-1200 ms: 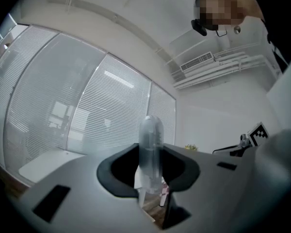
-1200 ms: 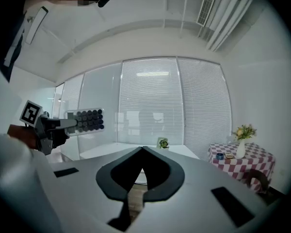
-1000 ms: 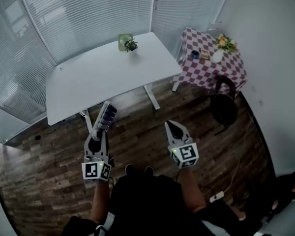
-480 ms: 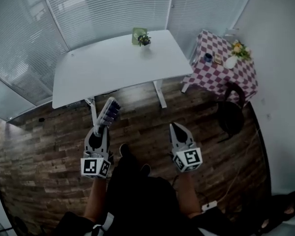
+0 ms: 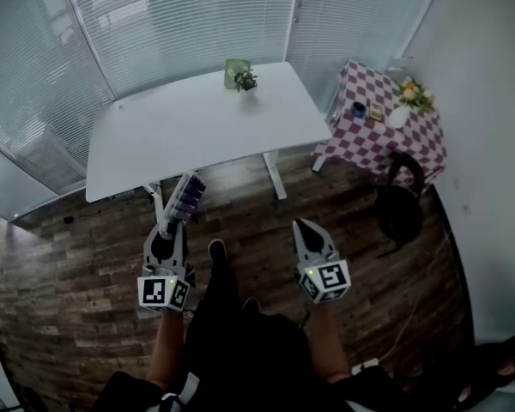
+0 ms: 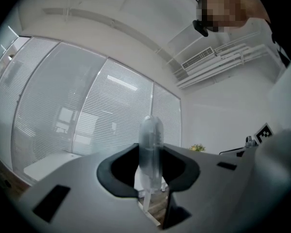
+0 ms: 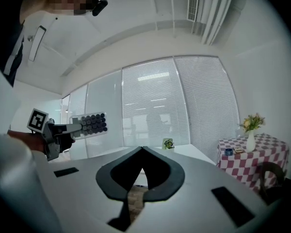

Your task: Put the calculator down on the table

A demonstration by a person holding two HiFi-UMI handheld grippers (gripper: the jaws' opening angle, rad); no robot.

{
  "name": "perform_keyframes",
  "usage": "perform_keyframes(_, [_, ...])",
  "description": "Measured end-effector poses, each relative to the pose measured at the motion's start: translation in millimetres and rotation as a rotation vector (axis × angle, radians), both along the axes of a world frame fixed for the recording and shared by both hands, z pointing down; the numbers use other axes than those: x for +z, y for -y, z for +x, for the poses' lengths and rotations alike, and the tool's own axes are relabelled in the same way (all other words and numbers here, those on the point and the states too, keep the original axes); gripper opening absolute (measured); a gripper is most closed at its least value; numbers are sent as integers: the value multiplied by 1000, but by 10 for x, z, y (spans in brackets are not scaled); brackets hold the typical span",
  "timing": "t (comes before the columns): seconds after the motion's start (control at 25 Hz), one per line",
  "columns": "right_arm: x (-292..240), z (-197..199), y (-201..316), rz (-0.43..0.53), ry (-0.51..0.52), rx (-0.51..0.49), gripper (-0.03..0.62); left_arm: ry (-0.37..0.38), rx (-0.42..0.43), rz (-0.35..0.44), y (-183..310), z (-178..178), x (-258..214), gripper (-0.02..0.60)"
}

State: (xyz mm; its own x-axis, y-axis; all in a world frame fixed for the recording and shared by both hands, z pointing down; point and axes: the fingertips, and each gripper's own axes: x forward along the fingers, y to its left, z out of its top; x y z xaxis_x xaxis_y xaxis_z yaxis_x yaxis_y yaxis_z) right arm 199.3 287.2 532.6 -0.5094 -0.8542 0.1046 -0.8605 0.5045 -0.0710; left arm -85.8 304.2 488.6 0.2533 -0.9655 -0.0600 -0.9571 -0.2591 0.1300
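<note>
We still clamp the calculator [image 5: 187,197] in the left hand-held gripper [image 5: 171,227], nearer the worktop [image 5: 197,127], undelivered (right hand-held gripper [image 5: 305,228] clenched, empty).

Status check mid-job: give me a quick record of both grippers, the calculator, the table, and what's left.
left gripper: shut on the calculator
right gripper: shut, nothing between its jaws
calculator: held in the air over the floor, short of the table
white table: ahead, potted plant at its far edge
left to do: calculator not yet set down
</note>
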Motion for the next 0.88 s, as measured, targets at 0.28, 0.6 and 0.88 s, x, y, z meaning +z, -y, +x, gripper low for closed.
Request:
perform_keyframes(0.28, [-2, 17, 297, -11, -9, 5, 5, -10, 0, 5, 310, 6, -8, 101])
perform_keyframes(0.6, [24, -239, 742, -21, -17, -32, 6, -25, -21, -17, 689, -196, 62, 101])
perform_keyframes(0.88, [-45, -536, 1280, -22, 39, -79, 6, -47, -30, -28, 1195, -412, 173, 101])
